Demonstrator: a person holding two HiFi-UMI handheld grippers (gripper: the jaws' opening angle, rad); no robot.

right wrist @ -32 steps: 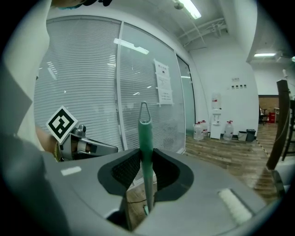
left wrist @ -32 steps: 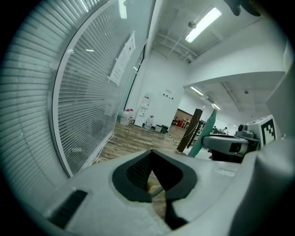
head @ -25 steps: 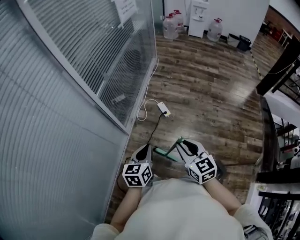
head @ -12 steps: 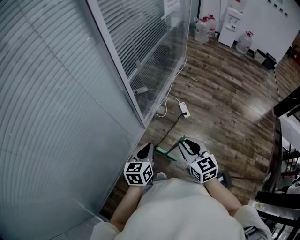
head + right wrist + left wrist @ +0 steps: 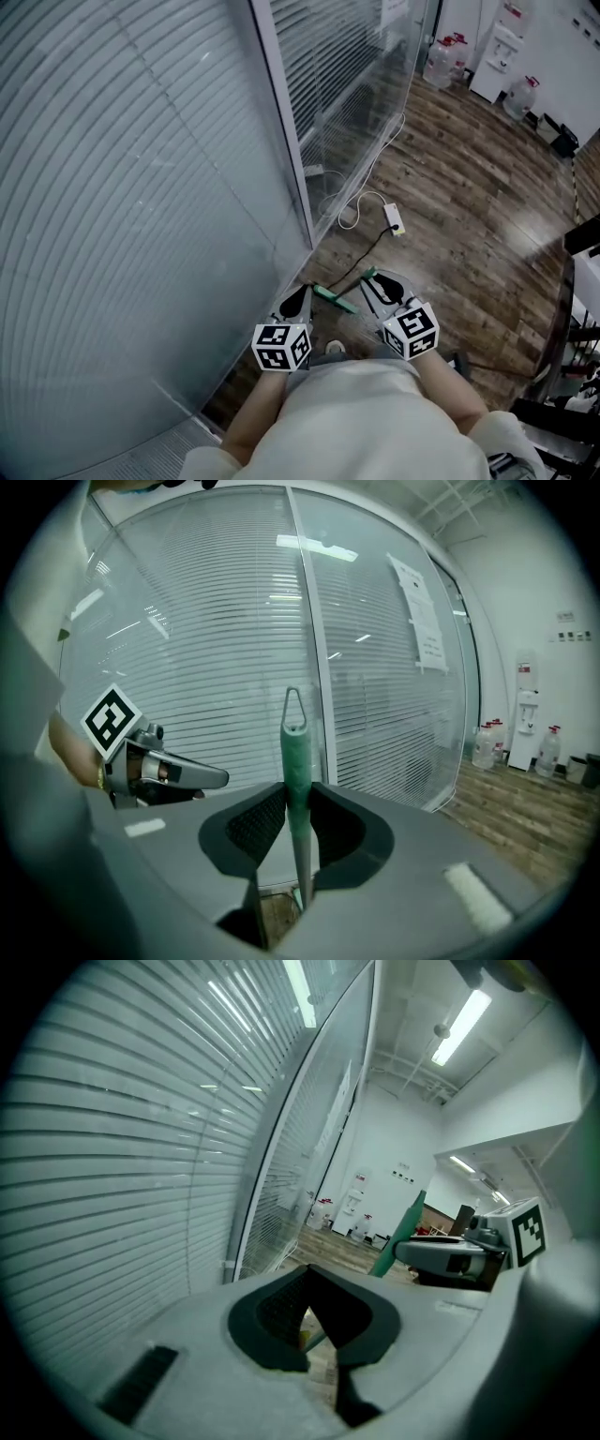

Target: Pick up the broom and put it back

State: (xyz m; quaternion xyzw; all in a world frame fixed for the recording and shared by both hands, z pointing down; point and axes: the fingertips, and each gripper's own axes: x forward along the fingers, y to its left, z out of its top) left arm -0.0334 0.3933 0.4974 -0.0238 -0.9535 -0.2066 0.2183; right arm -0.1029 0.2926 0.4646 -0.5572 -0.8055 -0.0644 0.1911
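**One broom in two grippers**

The right gripper (image 5: 296, 803) is clamped on the green handle of the one broom (image 5: 292, 731). The left gripper (image 5: 310, 1288) is closed on its thin shaft. One glass wall (image 5: 141, 187) stands beside them.

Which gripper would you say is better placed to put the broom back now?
Right. The right gripper has its jaws closed on the broom, whose green handle stands upright between them. The left gripper alongside has its jaws together with apparently nothing gripped, so it would first need to take hold.
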